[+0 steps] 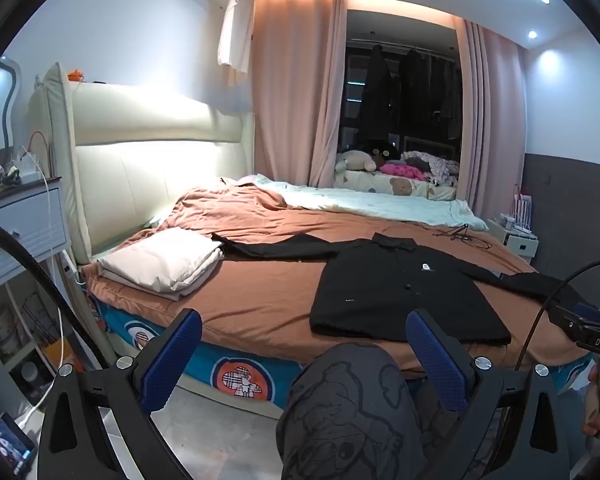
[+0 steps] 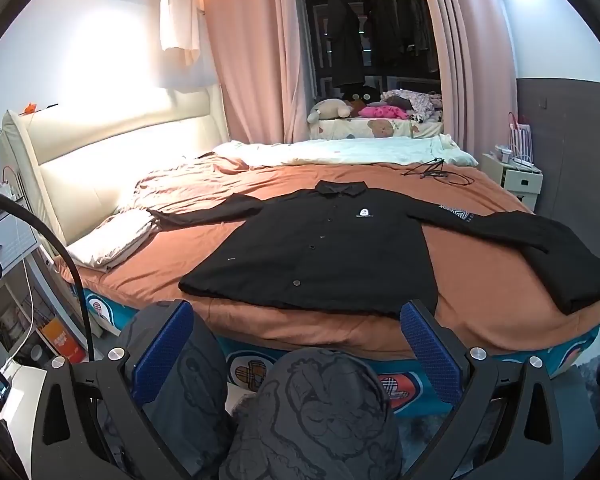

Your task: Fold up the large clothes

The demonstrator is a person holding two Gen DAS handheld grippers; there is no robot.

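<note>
— Two open grippers and nothing in either of them yet. See the bed (image 2: 340, 332)? Whole orange cover, and the black jacket (image 2: 324, 256) laid flat across the near half, front up, collar toward the window.

— Sleeves out both ways, too. Which one would you take first?

— I'd say the right sleeve (image 2: 540, 248); its cuff end lies doubled near the bed's edge, close to the right gripper (image 2: 298, 354). Pinch it at the cuff, carry it flat across the chest.

— And the left gripper (image 1: 304, 354)?

— Jaws spread just as wide, hanging short of the mattress over the person's knees. It should go for the left sleeve (image 1: 276, 248), which runs off toward the folded cream bedding (image 1: 164, 264). Looks to touch it, so lift before dragging.

— Anything small to mind?

— The buttons (image 2: 311, 247) down the front. Keep the placket straight or the fold will likely twist. And the hem (image 2: 300, 300) sits just at the bed's edge; pull toward the middle, not off.
</note>
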